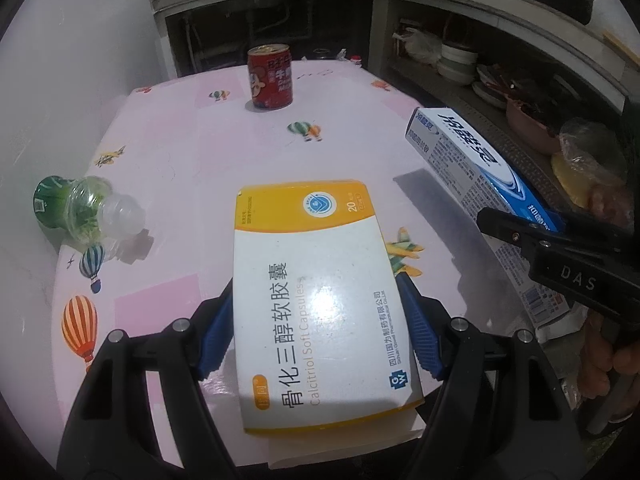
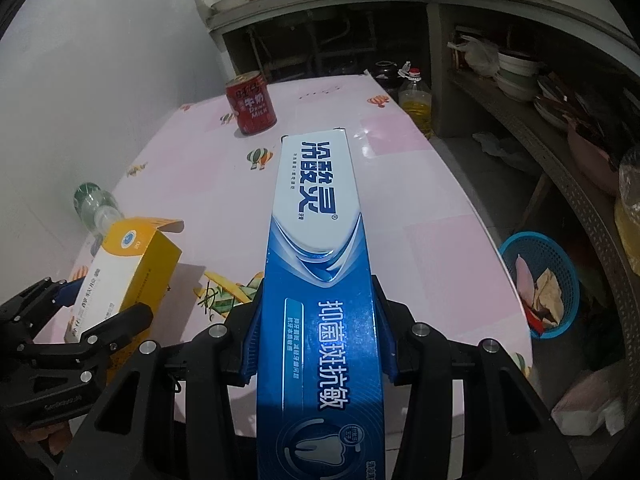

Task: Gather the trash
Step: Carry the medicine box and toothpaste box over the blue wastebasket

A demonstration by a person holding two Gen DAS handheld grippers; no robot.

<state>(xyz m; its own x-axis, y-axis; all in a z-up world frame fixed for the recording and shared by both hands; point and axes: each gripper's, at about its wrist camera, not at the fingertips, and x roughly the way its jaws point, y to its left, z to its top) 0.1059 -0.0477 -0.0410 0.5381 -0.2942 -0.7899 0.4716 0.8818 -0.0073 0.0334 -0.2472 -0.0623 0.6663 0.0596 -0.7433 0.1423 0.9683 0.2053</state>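
Note:
My left gripper (image 1: pixel 312 328) is shut on a yellow-and-white capsule box (image 1: pixel 316 292), held above the pink table (image 1: pixel 192 152); the right wrist view shows that box (image 2: pixel 132 276) at lower left with its end flap open. My right gripper (image 2: pixel 318 328) is shut on a long blue-and-white toothpaste box (image 2: pixel 316 264), also lifted off the table, and the same box (image 1: pixel 476 168) juts in from the right in the left wrist view. A red milk can (image 1: pixel 270 77) stands upright at the table's far side. A clear green-labelled bottle (image 1: pixel 80 208) lies on its side at the left edge.
A blue mesh basket (image 2: pixel 540 284) holding crumpled paper sits on the floor right of the table. Beyond it run shelves with stacked bowls (image 2: pixel 516 72) and an oil bottle (image 2: pixel 416 104). A white wall (image 1: pixel 72 80) borders the table's left side.

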